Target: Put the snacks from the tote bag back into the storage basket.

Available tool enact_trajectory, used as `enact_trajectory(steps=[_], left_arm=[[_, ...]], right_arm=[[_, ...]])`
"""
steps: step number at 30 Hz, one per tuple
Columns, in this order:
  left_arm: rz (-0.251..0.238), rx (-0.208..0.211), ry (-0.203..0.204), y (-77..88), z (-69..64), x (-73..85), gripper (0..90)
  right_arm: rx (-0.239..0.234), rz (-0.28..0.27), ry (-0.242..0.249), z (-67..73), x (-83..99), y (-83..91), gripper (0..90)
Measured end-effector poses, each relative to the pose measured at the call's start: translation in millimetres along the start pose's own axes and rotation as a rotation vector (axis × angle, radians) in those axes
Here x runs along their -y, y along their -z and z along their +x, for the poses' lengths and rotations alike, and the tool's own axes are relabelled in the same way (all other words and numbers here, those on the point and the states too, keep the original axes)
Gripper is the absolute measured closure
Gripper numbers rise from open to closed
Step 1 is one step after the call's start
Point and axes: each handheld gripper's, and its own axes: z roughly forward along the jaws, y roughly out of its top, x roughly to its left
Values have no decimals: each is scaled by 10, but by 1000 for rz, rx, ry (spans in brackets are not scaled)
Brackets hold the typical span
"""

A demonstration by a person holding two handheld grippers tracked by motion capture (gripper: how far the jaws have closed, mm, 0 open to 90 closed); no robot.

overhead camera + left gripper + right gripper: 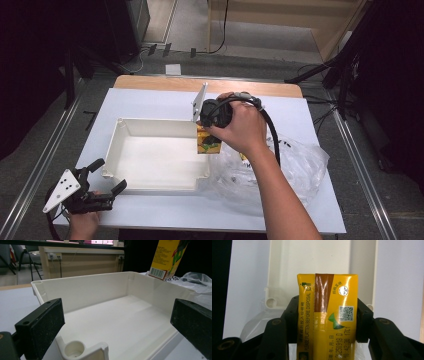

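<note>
A yellow drink carton [207, 142] hangs over the right rim of a white plastic tray [150, 160], with my right gripper [212, 117] shut on it. In the right gripper view the carton [327, 315] is clamped between the two black jaws, top end toward the tray [312, 257] below. My left gripper [102, 186] rests open at the tray's near left corner. From the left gripper view, its pads [42, 325] stand wide apart on either side of that corner, and the carton [168, 257] shows above the far wall of the tray [100, 290].
A crumpled clear plastic bag [295, 170] lies right of the tray under my right forearm. The white table [150, 97] has a wooden strip along its far edge. Dark stands and cables flank the table on the floor.
</note>
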Motion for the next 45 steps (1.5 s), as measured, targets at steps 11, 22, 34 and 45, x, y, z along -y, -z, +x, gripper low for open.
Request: enact_trajectory(steps=[11,22,34,45], left_arm=[[4,2,1,-4,-4,-2,0],[-1,5,1,-3,0,-2,0],[2,7,3,-5,-1,-4,0],[2,8,3,-5,-2,-4,0]], right_arm=[[-14,4,6,-9,-115,-47,527],[-17,4,13,-30,-216,-84,528],[-27,6,23,-47,-303,-175,528],[-27,11,18,-42,-330,-232,527]])
